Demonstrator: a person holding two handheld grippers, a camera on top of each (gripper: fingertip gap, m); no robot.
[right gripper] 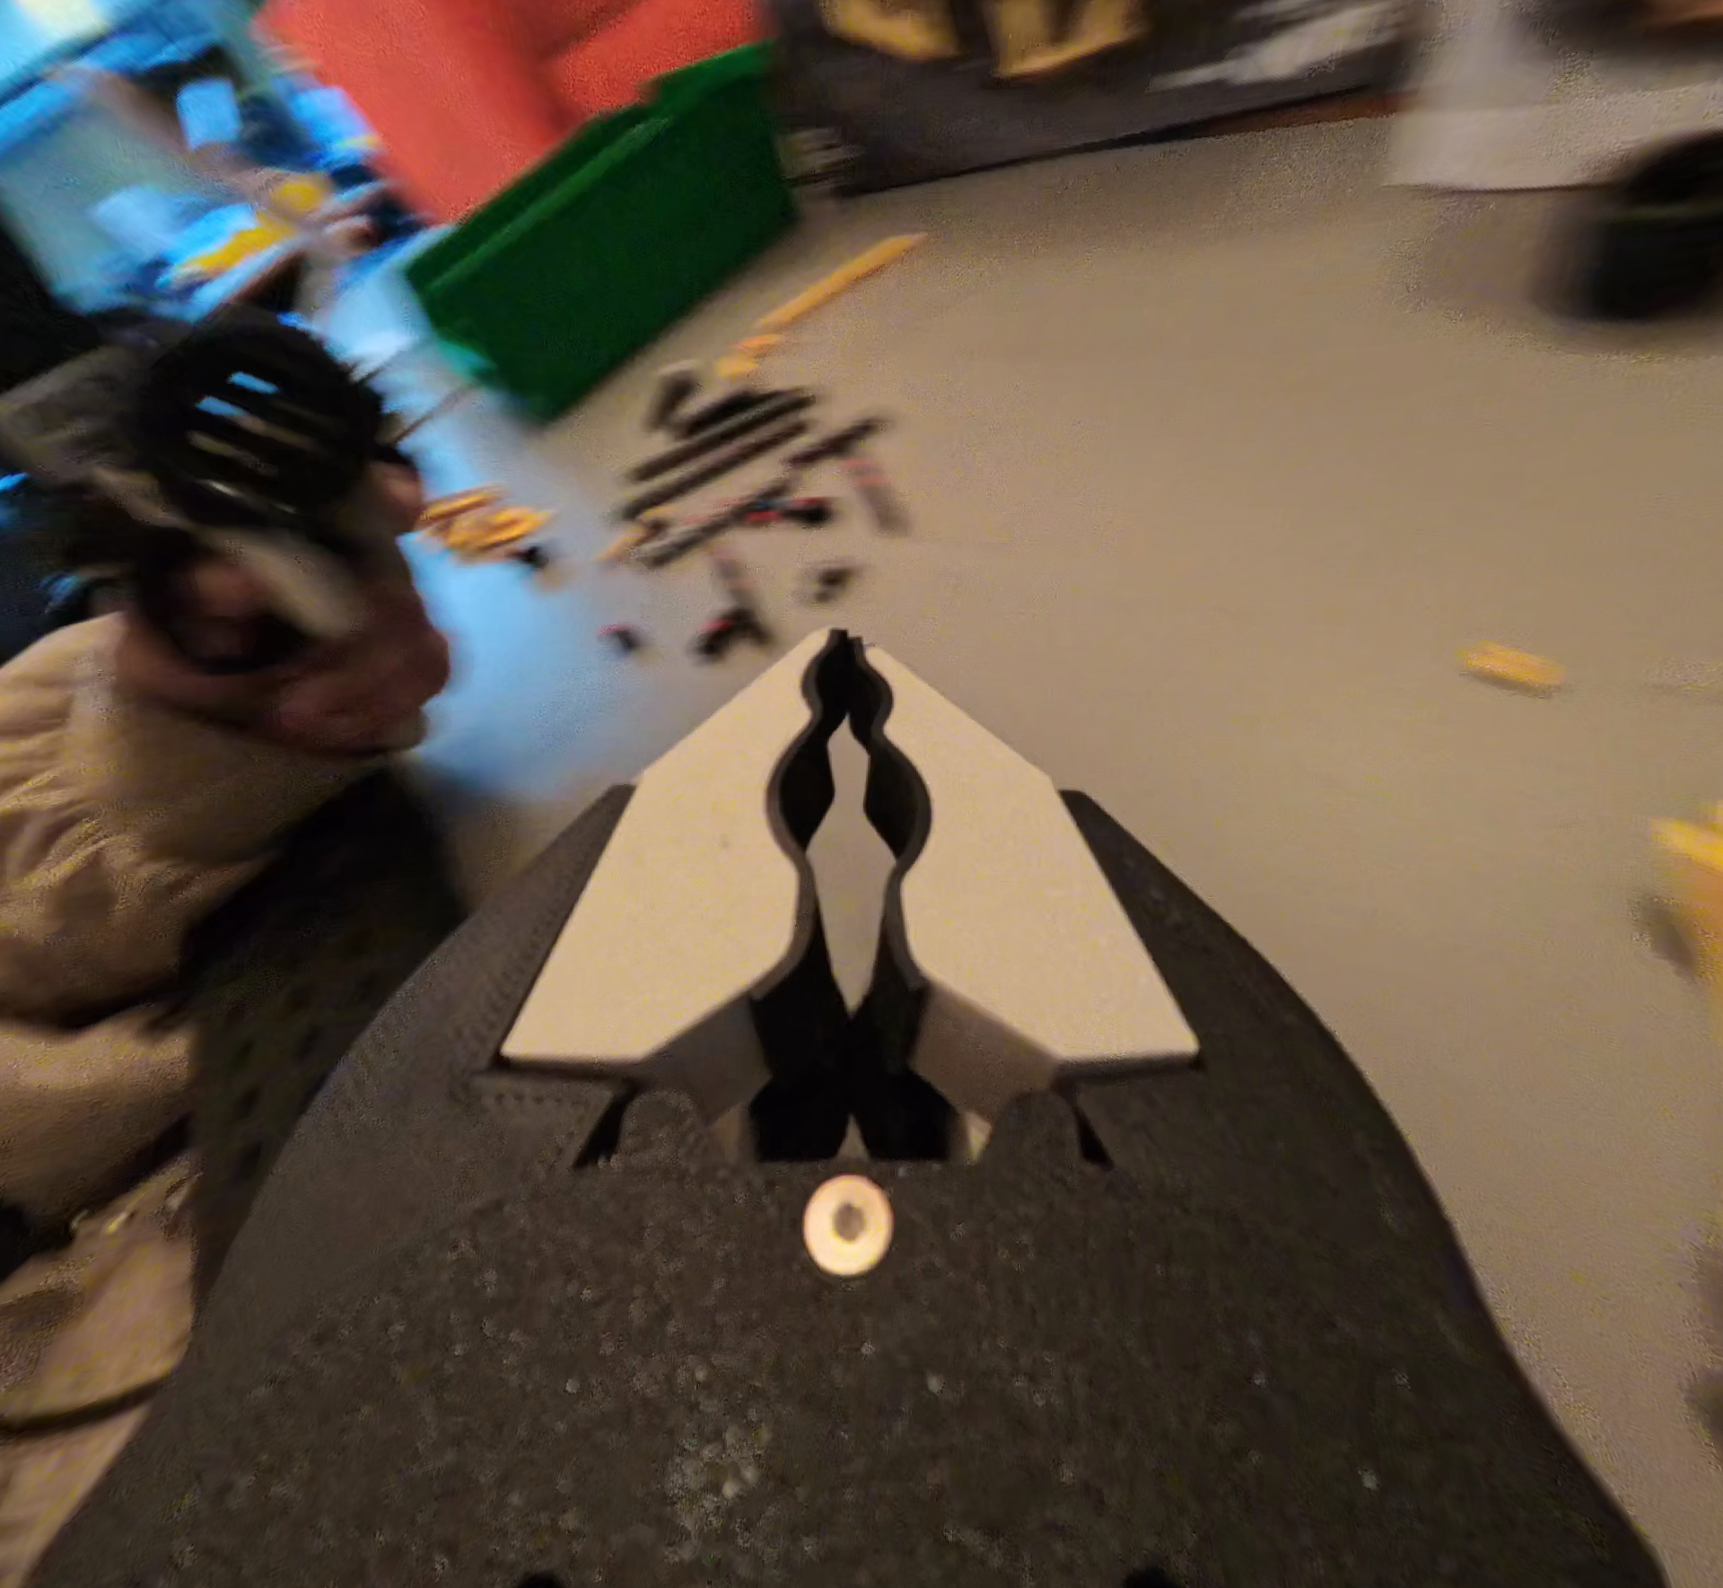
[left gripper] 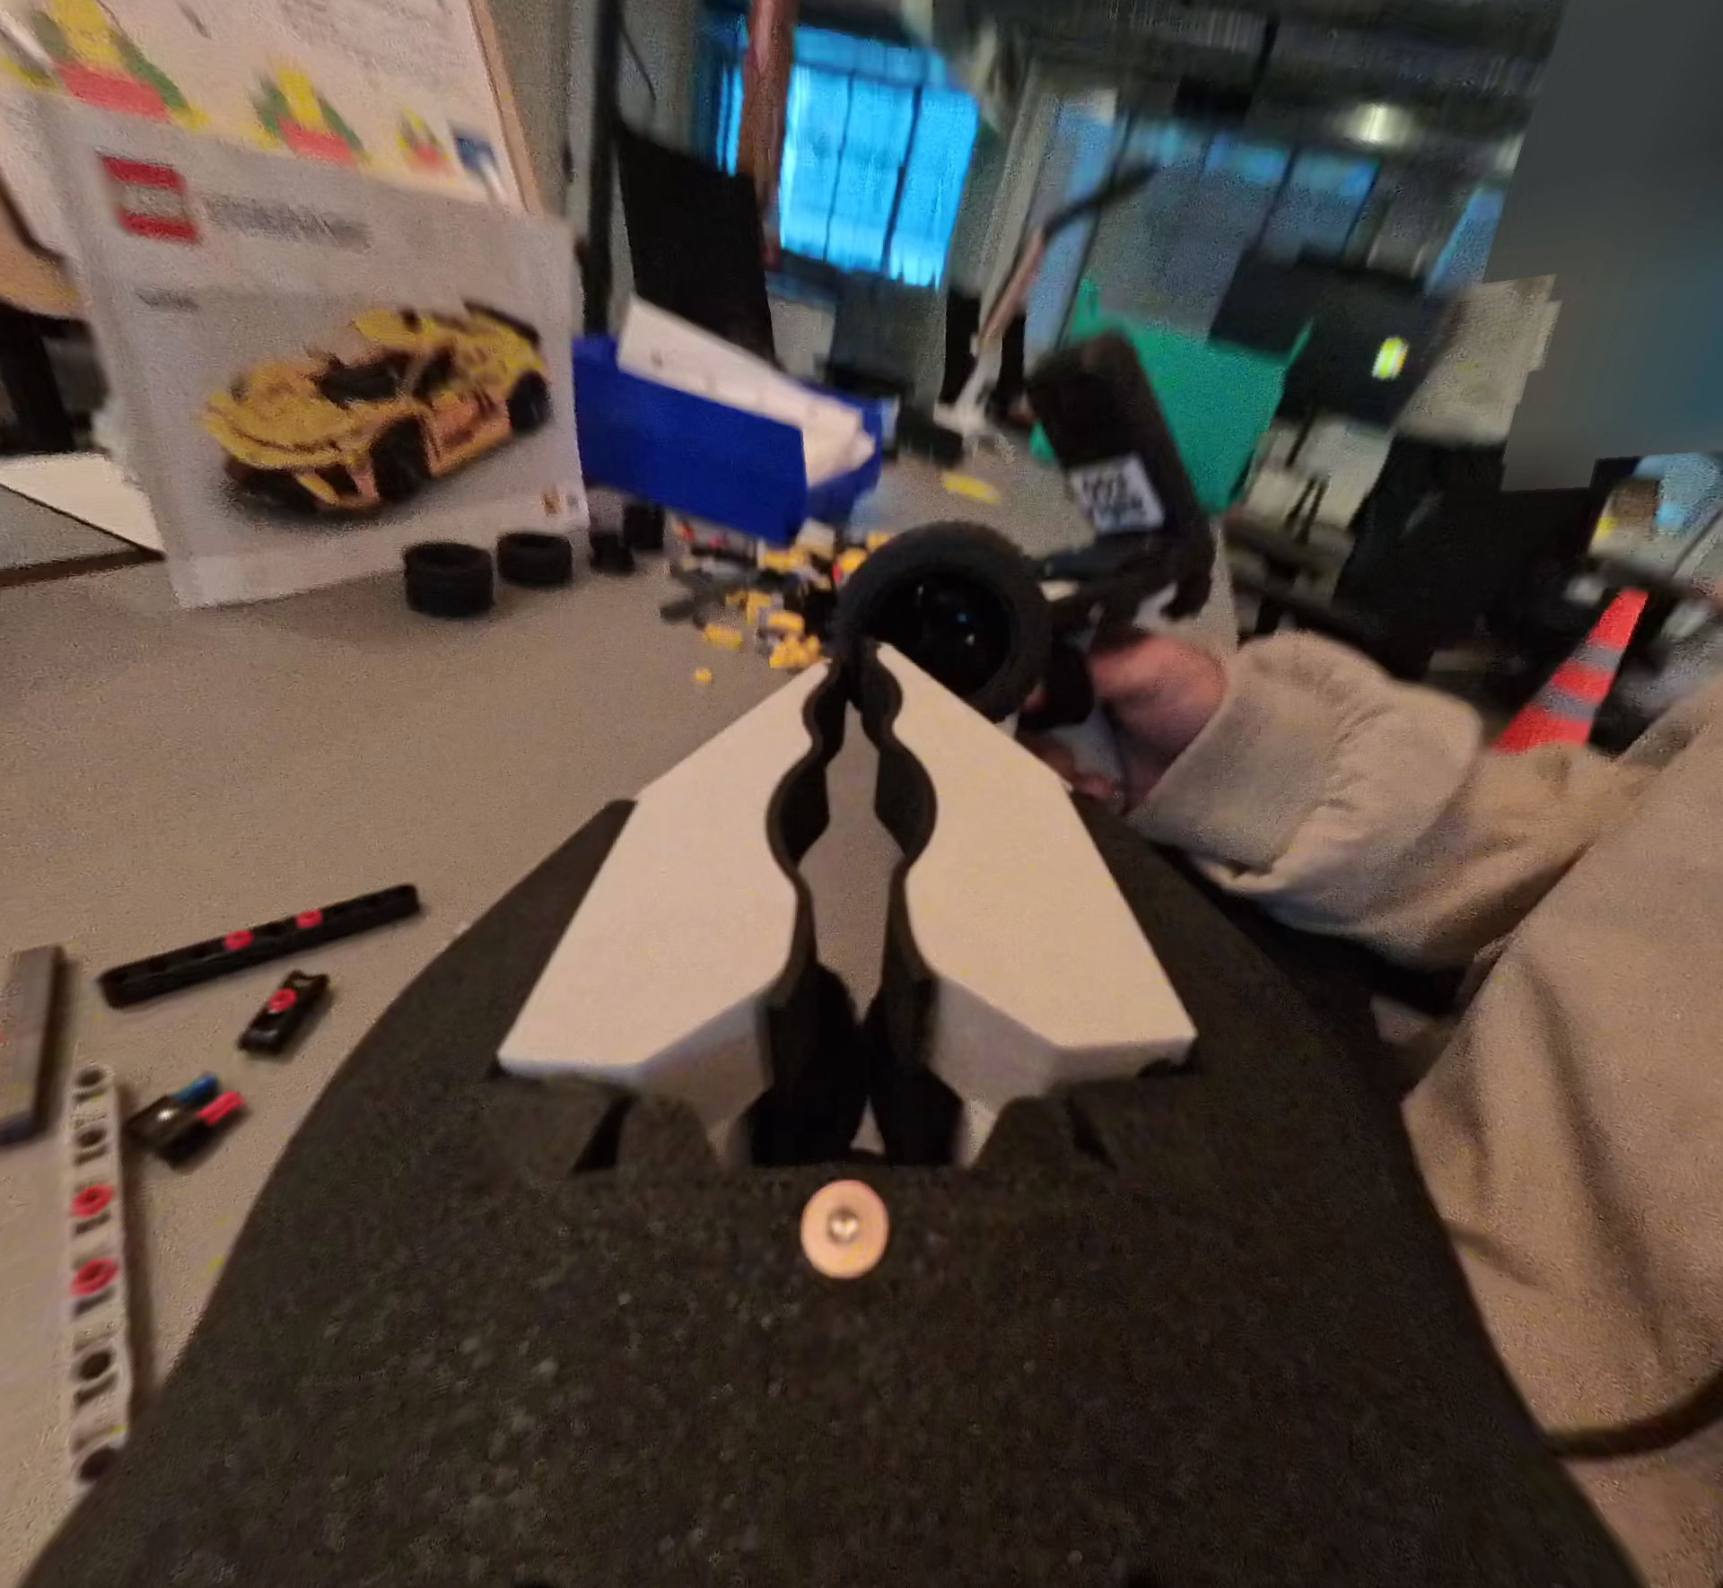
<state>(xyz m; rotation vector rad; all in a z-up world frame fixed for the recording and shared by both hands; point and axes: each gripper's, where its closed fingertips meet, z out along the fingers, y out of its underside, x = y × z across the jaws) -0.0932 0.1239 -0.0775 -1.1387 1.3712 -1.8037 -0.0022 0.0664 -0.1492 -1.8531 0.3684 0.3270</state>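
Note:
My left gripper (left gripper: 856,658) is shut, its tips pinching the rim of a black toy wheel (left gripper: 942,611) held above the grey table (left gripper: 373,751). My right gripper (right gripper: 844,644) is shut and empty, held over the table near a blurred scatter of black beams and pins (right gripper: 746,471). The right wrist view shows the wheel (right gripper: 252,425) at far left, with a hand in a beige sleeve (right gripper: 280,667) beneath it. The left wrist view shows the other gripper (left gripper: 1119,462) and a hand in a beige sleeve (left gripper: 1156,686) just behind the wheel.
A booklet picturing a yellow car (left gripper: 354,387) leans at back left, with loose black tyres (left gripper: 485,569) before it. A blue bin (left gripper: 690,443), a green bin (right gripper: 606,238) and small yellow pieces (left gripper: 774,602) lie behind. Black beams with red pins (left gripper: 261,942) lie at near left.

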